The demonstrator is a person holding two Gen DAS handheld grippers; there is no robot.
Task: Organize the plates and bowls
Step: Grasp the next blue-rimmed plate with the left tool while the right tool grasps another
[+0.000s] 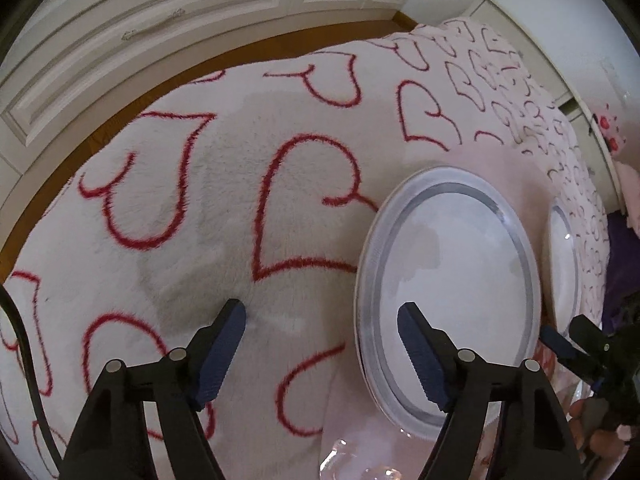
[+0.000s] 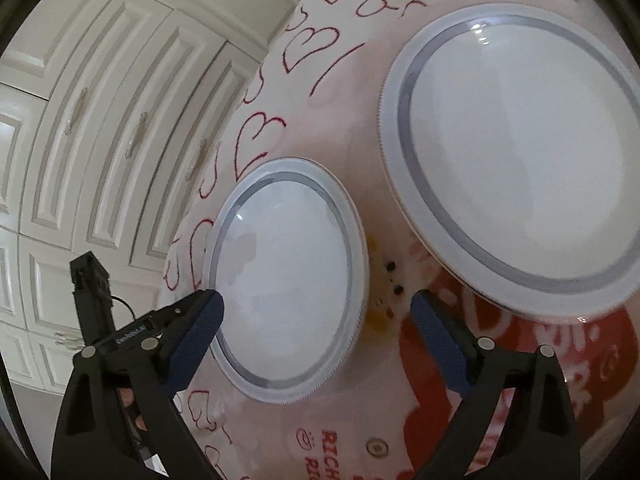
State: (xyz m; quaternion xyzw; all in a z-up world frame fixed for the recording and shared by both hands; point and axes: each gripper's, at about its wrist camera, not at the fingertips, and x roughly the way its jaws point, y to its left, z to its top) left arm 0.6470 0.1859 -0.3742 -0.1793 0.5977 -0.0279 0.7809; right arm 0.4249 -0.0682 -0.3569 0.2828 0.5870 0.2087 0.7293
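Observation:
Two white plates with grey rings lie on a bed covered by a white blanket with red hearts. In the left wrist view the nearer plate [image 1: 448, 292] lies right of centre and the second plate [image 1: 564, 264] shows edge-on beyond it. My left gripper [image 1: 322, 356] is open and empty, its right finger over the nearer plate's rim. In the right wrist view the smaller-looking plate [image 2: 286, 284] lies at centre and the larger one [image 2: 516, 156] at upper right. My right gripper [image 2: 318, 334] is open and empty, hovering over the centre plate's near edge.
White panelled cupboard doors [image 1: 132, 32] stand beyond a strip of wooden floor [image 1: 168, 80]. A pink printed cloth [image 2: 500, 364] lies under the plates. A clear glass item [image 1: 360, 464] shows at the bottom edge. The right gripper's tip [image 1: 576, 344] appears at the far right.

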